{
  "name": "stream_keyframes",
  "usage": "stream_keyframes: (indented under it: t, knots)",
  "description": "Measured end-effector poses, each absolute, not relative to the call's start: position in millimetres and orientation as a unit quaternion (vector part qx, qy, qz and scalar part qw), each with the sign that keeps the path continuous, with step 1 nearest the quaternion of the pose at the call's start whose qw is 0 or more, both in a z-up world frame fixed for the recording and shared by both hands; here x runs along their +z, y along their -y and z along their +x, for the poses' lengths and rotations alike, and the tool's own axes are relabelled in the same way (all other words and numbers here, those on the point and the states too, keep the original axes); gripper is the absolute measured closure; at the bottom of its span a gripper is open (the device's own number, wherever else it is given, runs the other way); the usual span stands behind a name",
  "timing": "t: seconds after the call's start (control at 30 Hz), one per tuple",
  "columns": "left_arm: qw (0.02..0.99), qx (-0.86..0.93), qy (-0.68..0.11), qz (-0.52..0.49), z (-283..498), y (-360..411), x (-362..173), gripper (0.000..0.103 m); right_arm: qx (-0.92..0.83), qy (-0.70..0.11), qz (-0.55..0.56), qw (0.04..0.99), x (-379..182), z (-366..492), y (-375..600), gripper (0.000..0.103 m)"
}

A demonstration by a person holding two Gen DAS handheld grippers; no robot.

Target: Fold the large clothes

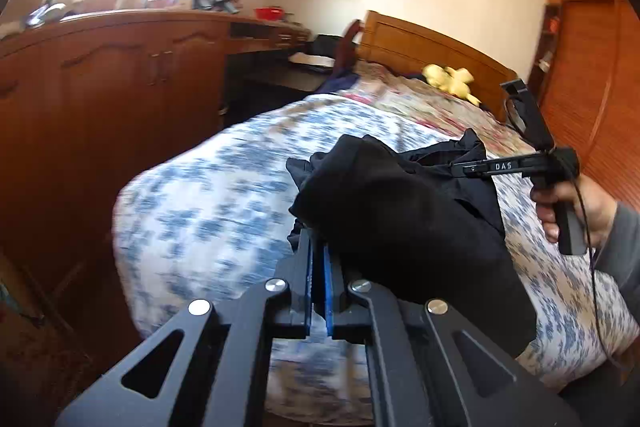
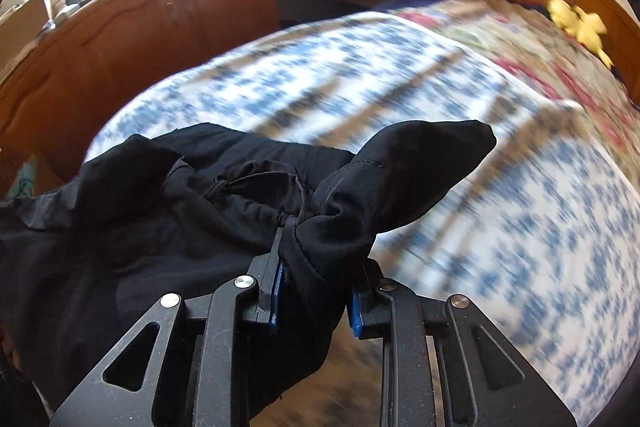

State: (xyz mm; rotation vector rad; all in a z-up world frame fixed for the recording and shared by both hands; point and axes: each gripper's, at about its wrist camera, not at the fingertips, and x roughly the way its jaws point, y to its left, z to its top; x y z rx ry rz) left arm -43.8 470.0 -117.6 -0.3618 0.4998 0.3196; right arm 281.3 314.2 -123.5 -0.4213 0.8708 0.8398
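A black garment [image 1: 400, 219] hangs bunched above the blue-and-white patterned bed [image 1: 208, 195], held between both grippers. In the left wrist view my left gripper [image 1: 318, 247] is shut on one edge of the fabric, which drapes over its right finger. Further right, a hand [image 1: 572, 207] holds the right gripper [image 1: 472, 169], its tip buried in the cloth. In the right wrist view my right gripper [image 2: 316, 267] is shut on a thick twist of the black garment [image 2: 200, 195], a loose flap sticking up to the right. The bed [image 2: 440, 147] is motion-blurred.
A yellow plush toy [image 1: 452, 79] lies near the wooden headboard [image 1: 420, 47]. A long wooden cabinet [image 1: 100, 87] with clutter on top runs along the bed's left side under a bright window. A wooden wardrobe [image 1: 592, 67] stands at the right.
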Motion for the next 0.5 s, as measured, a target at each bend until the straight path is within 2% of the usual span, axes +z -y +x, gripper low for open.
stream_keyframes:
  t: [0.27, 0.5]
  knots:
    - [0.924, 0.238, -0.252, -0.159, -54.5, -542.7, -107.7, 0.1, 0.421, -0.351, -0.202, 0.812, -101.5, 247.2, -433.8, 0.081]
    - [0.907, 0.283, -0.277, -0.141, -44.5, -578.3, -116.4, 0.1, 0.414, -0.33, -0.199, 0.825, -92.1, 234.5, -488.5, 0.08]
